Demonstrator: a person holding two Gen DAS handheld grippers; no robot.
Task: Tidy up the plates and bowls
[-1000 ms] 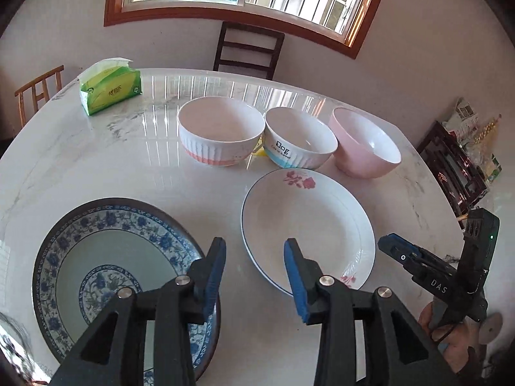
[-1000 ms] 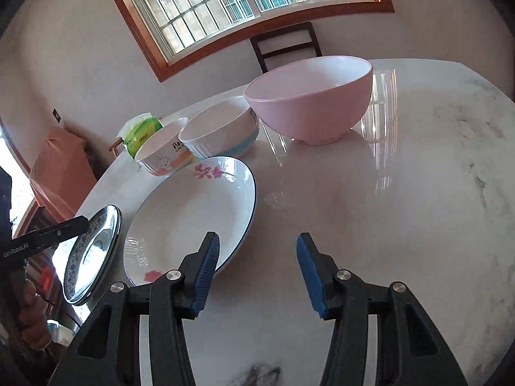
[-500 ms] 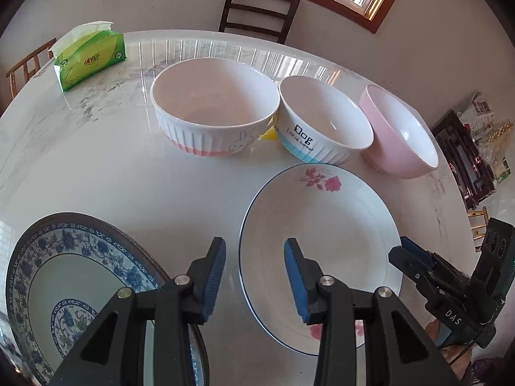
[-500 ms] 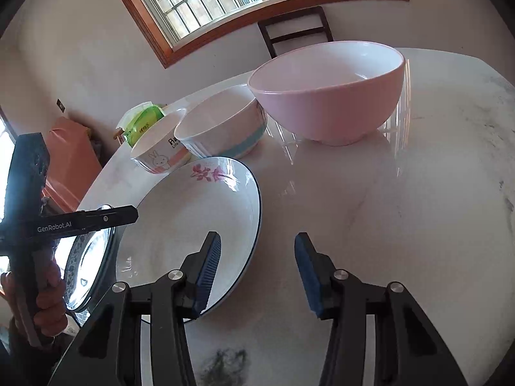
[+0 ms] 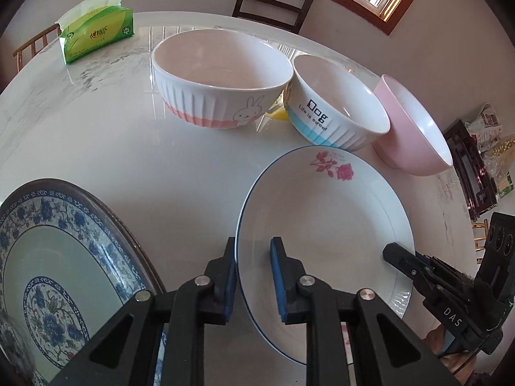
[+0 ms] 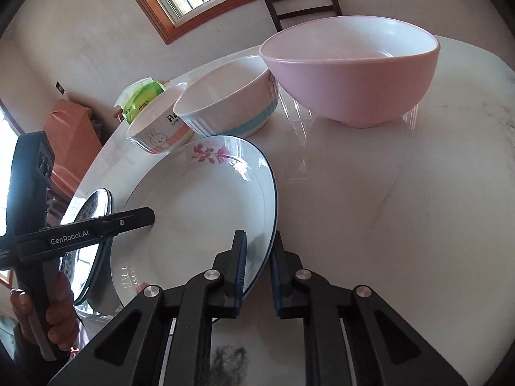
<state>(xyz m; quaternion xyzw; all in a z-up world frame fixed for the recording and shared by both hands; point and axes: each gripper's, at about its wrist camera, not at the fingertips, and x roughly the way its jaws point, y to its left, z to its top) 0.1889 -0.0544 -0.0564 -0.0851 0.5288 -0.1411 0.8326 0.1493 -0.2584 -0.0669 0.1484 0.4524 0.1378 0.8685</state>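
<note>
A white plate with a pink rose (image 5: pixel 325 222) lies on the marble table (image 5: pixel 112 135). My left gripper (image 5: pixel 252 276) straddles its left rim with narrowed jaws. My right gripper (image 6: pixel 259 270) straddles its right rim (image 6: pixel 270 212), jaws narrowed but still slightly apart. A blue-patterned plate (image 5: pixel 54 276) lies to the left. Behind stand a rabbit bowl (image 5: pixel 222 77), a "Dog" bowl (image 5: pixel 334 103) and a pink bowl (image 5: pixel 415 128); the pink bowl also shows in the right wrist view (image 6: pixel 351 70).
A green tissue pack (image 5: pixel 96 32) sits at the far left of the table. A dark chair (image 5: pixel 273 0) stands behind the table under the window. Bare marble (image 6: pixel 402 209) lies right of the white plate.
Both grippers moved forward onto opposite rims of the white plate and their jaws narrowed around the rims.
</note>
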